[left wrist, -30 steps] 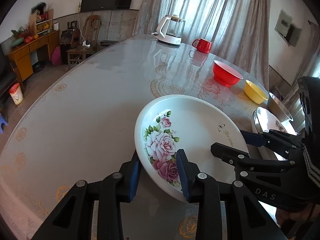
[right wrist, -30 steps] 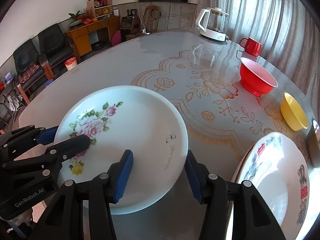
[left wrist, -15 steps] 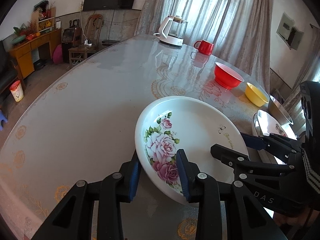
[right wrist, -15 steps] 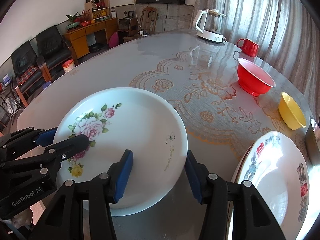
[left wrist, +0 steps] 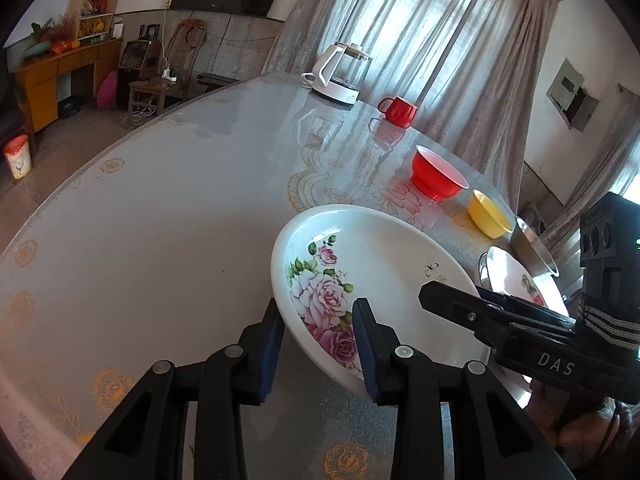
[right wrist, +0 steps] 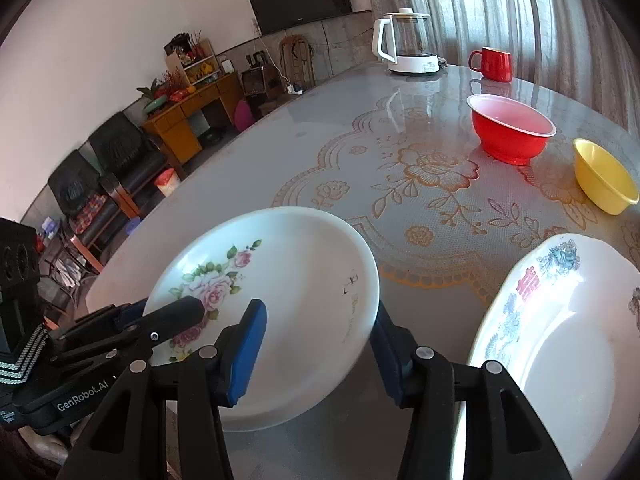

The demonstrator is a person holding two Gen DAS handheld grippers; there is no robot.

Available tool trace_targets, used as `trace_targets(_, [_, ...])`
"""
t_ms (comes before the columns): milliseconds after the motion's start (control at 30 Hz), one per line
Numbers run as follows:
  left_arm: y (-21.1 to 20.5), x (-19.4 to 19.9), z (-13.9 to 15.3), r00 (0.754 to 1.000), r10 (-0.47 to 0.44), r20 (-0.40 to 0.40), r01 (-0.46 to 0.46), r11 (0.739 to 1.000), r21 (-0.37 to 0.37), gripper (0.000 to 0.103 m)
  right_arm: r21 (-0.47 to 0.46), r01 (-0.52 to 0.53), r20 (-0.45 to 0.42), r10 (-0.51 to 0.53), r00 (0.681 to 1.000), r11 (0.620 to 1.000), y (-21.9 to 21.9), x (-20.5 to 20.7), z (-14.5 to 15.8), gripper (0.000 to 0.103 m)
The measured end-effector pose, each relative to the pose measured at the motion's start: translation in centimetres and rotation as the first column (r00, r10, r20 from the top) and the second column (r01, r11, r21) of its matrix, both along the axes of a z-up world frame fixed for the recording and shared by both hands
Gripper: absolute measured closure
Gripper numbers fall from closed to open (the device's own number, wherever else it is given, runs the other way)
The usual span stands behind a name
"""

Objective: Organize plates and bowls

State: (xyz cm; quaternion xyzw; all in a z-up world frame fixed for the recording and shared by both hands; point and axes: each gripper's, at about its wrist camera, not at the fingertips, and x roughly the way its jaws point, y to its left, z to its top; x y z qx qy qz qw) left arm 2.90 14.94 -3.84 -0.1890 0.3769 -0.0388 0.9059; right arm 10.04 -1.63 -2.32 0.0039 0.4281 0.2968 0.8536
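Observation:
A white plate with pink roses (left wrist: 384,280) (right wrist: 288,288) is held tilted above the table between both grippers. My left gripper (left wrist: 318,344) has its blue pads on either side of the plate's near rim, shut on it. My right gripper (right wrist: 320,344) grips the opposite rim, shut on it; it shows in the left wrist view (left wrist: 500,320) too. A second white plate with red characters (right wrist: 560,340) lies on the table at the right. A red bowl (right wrist: 512,128) and a yellow bowl (right wrist: 604,176) stand farther back.
A white kettle (right wrist: 404,40) and a red mug (right wrist: 492,64) stand at the table's far end. A metal bowl (left wrist: 532,248) sits past the yellow bowl (left wrist: 490,218). The glass-topped table (left wrist: 160,220) stretches to the left. Chairs and a wooden desk stand beyond it.
The plate has lifted and tilted a little, held by both grippers. Both views have swung slightly so the table's far end sits higher.

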Motion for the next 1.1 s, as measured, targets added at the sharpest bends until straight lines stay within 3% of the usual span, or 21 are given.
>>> trace_targets(400, [-0.9,-0.2,1.5,0.997,-0.034,0.068,0.034,0.999,0.004,0.068,0.018,0.044,0.015,-0.044,0.999,0.999,-1.4,0.1,0.6,0.058])
trace_targets(667, [-2.1,-0.3,3.3,0.989,-0.085,0.121,0.085,0.996,0.01,0.068,0.093,0.074,0.023,-0.076,0.997,0.993,-3.4,-0.2,1.7,0.06])
trace_targets(900, [-5.4,0.4,5.2,0.969,-0.188,0.159,0.185,0.982,0.034,0.068,0.13,0.153,0.023,-0.158,0.987,0.98,-6.9,-1.1,2.7,0.06])
trace_targets(1100, [-9.8,1.3,5.9,0.937,-0.303,0.173,0.298,0.953,0.051,0.068,0.14,0.253,0.011,-0.258,0.966,0.957,-11.3,-2.0,3.3,0.06])
